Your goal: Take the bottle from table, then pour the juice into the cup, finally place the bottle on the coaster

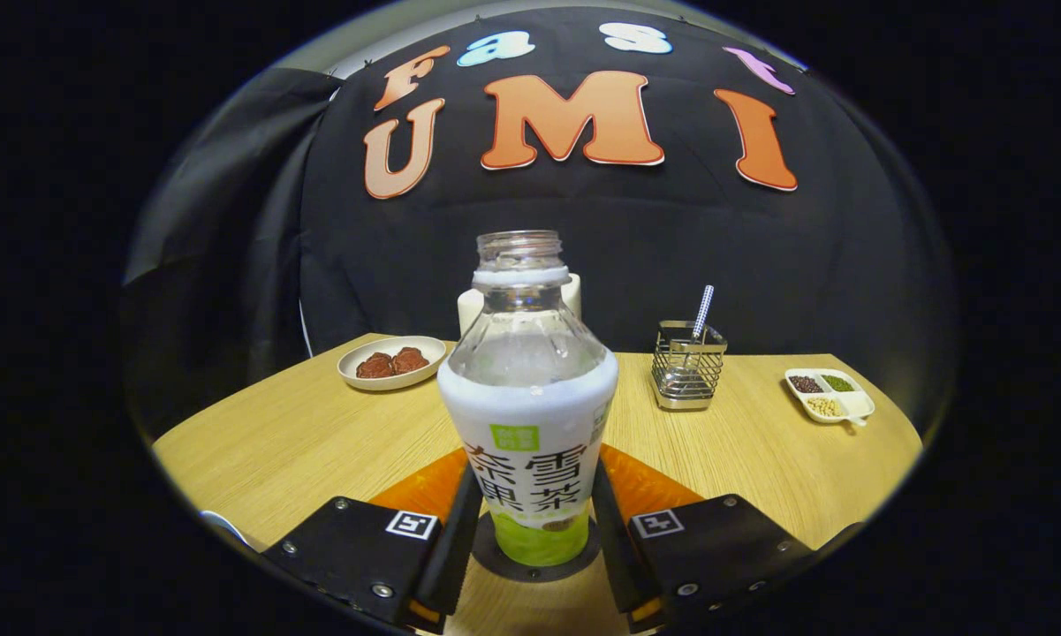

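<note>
Standing upright on the dark round coaster (pixel 495 555) near the table's (pixel 318 433) front edge, the uncapped juice bottle (pixel 530 415) sits between the tongs (pixel 534 521), whose fingers flank it, grip uncertain, suggesting the final placing step, with release and withdrawal next.

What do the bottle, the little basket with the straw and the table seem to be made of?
The bottle, standing on a dark coaster between the gripper fingers, looks like clear, glossy plastic under a printed wrap: you can see through its neck. The basket looks like shiny metal wire, with bright reflections. The table shows pale, matte wood grain, possibly laminate.
</note>
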`<state>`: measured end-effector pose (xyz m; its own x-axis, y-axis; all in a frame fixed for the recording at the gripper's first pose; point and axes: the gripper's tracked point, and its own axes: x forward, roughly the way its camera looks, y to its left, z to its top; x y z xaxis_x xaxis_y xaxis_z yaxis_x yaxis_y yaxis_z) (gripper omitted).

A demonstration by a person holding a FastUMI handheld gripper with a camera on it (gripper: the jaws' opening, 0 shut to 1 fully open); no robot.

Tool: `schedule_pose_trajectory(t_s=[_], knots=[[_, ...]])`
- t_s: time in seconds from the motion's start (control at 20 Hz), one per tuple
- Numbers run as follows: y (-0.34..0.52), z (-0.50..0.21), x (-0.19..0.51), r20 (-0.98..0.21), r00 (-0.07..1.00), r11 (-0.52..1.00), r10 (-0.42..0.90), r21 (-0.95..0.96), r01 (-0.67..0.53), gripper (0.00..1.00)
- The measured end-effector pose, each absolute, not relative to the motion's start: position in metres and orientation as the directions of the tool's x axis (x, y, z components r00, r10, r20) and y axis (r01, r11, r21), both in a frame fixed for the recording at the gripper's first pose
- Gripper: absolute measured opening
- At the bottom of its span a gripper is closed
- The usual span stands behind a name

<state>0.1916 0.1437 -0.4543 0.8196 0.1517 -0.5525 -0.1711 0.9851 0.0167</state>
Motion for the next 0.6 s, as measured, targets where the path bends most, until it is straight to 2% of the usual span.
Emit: schedule_pose_trajectory(t_s=[0.1,0.15,0.25,0.35,0.6], knots=[[0.146,-0.468,0.181,-0.612,0.771,0.983,0.179,0.072,-0.170,0.70],[0.143,-0.469,0.175,-0.632,0.756,0.984,0.170,0.075,-0.159,0.80],[0.138,-0.451,0.173,-0.603,0.784,0.988,0.150,0.054,-0.147,0.93],[0.135,-0.427,0.163,-0.567,0.812,0.987,0.139,0.014,-0.160,0.97],[0.138,-0.339,0.125,-0.432,0.888,0.978,0.157,-0.060,-0.202,0.97]])
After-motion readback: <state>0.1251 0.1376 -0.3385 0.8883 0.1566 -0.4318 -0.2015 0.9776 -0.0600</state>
